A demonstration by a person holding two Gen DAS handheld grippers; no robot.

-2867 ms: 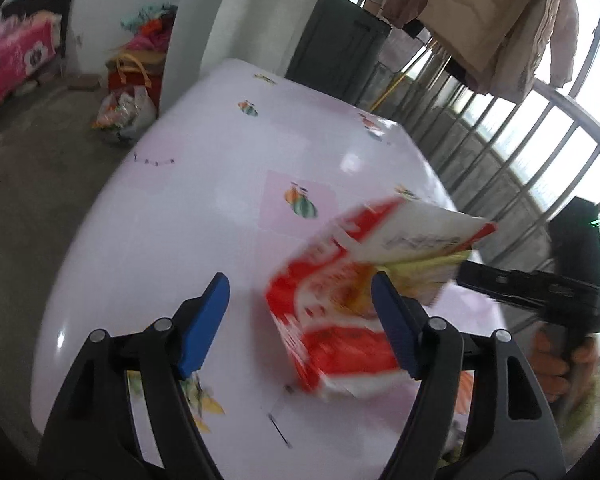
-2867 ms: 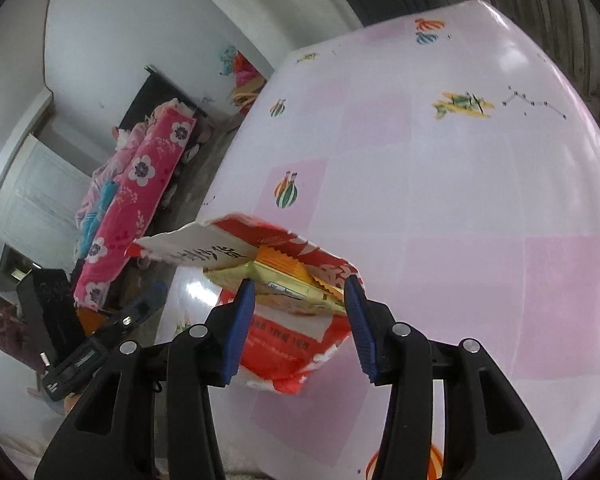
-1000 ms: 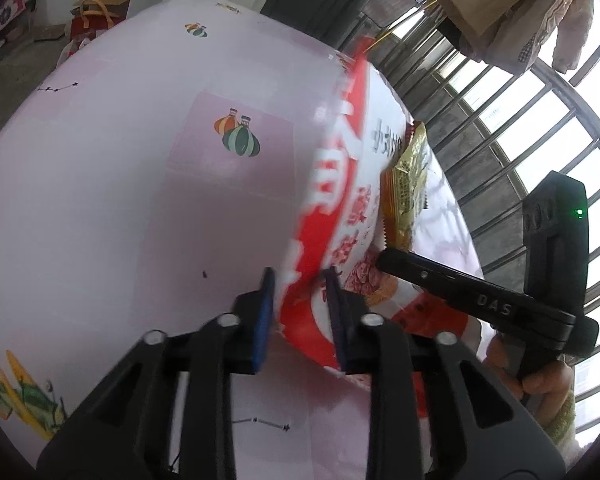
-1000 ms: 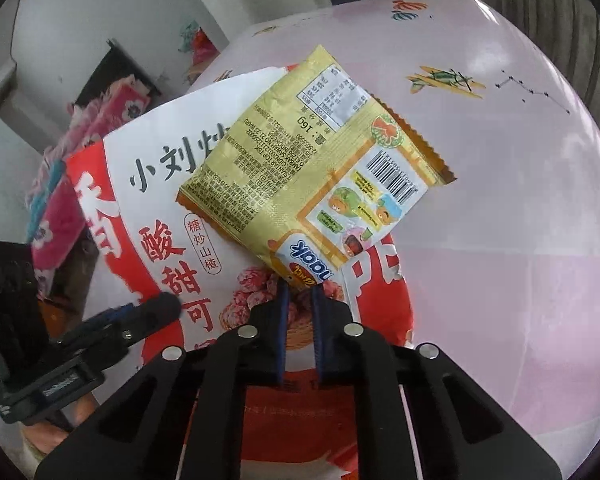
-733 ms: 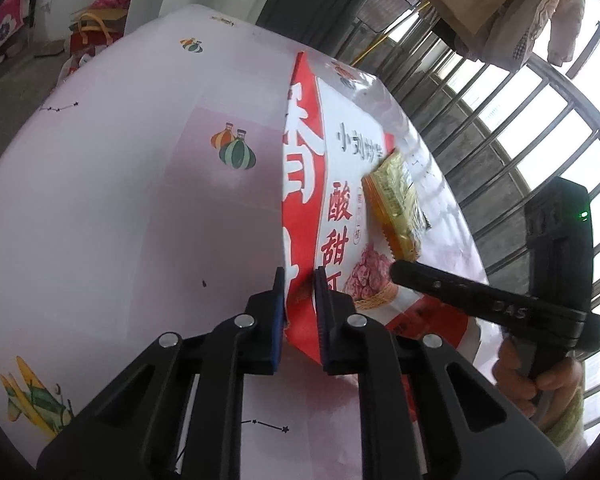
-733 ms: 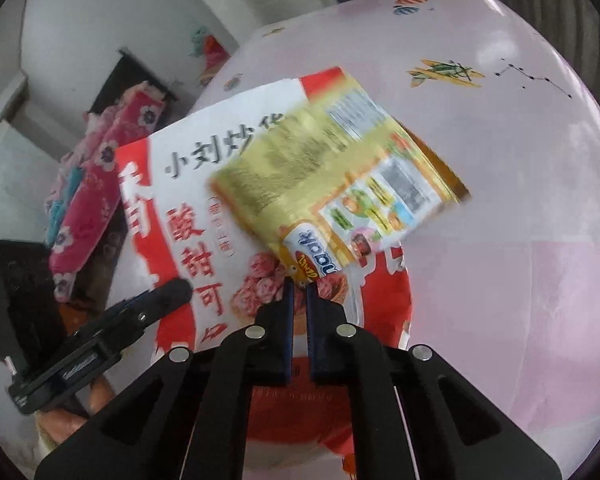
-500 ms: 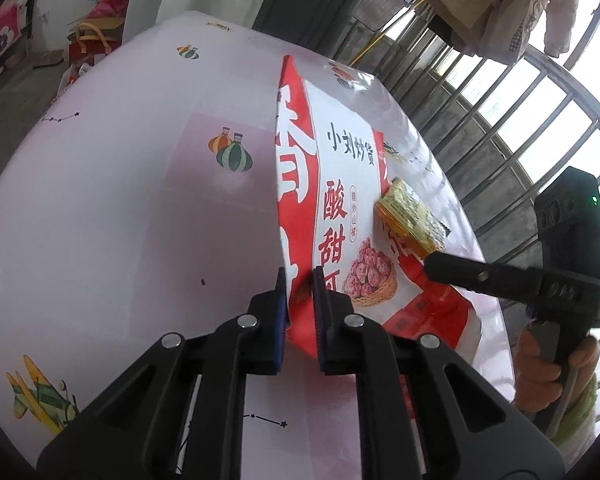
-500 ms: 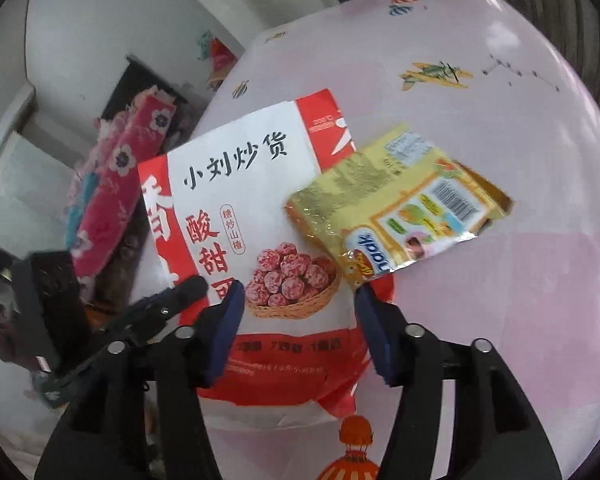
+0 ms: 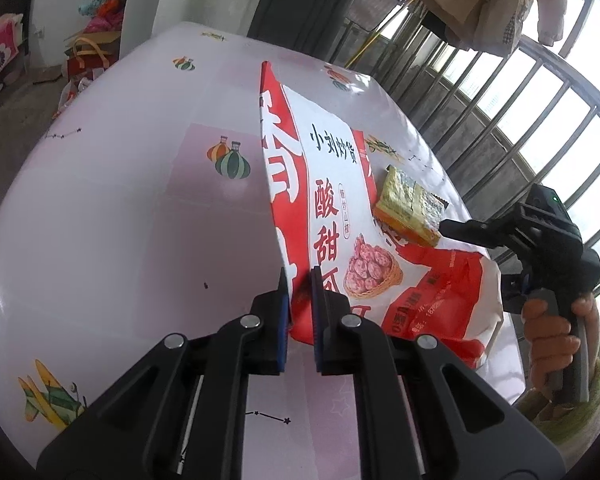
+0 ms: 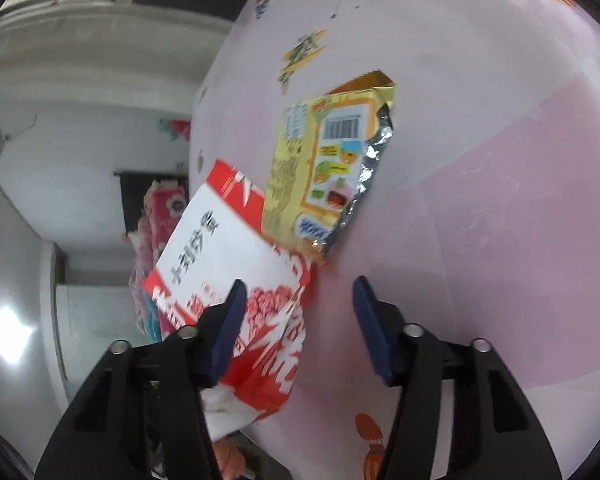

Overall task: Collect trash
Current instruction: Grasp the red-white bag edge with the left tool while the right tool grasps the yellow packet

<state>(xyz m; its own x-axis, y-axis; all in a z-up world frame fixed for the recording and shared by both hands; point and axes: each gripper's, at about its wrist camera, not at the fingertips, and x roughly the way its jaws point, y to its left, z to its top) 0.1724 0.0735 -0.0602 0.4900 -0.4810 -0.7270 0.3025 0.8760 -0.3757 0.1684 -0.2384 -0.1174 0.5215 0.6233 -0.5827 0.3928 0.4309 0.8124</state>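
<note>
Left wrist view: the left tongs (image 9: 299, 280) are clamped on the near edge of a big red-and-white snack bag (image 9: 332, 216), holding it up off the bench (image 9: 120, 208) so that it stands on edge, printed face toward the window side. A small yellow foil wrapper (image 9: 410, 210) lies against the bag's far, open end, toward the window-side edge of the bench, half on the bag's lip and not yet inside. The right tongs (image 9: 446, 226) show here as one black finger tip just beside the wrapper; a hand (image 9: 556, 332) grips the handle behind. Right wrist view: the right tongs (image 10: 298, 300) stand apart with nothing pinched; their jaws have just been closing a little from wider, and only the red corner of the snack bag (image 10: 236, 264) crosses the left pad, no press visible. The yellow foil wrapper (image 10: 328, 168) sits ahead of the pads, torn silver mouth on its right side, its lower end overlapping the bag. Handling, judged: both are light, thin film, floppy and slick; the wrapper will slide or flutter if nudged, and the bag's mouth will sag shut unless held taut. Best hold on the wrapper is probably the flat crimped seam or a corner, pinched firmly, not the puffed middle. The bag is best kept by its stiff seam edge, as now.
</note>
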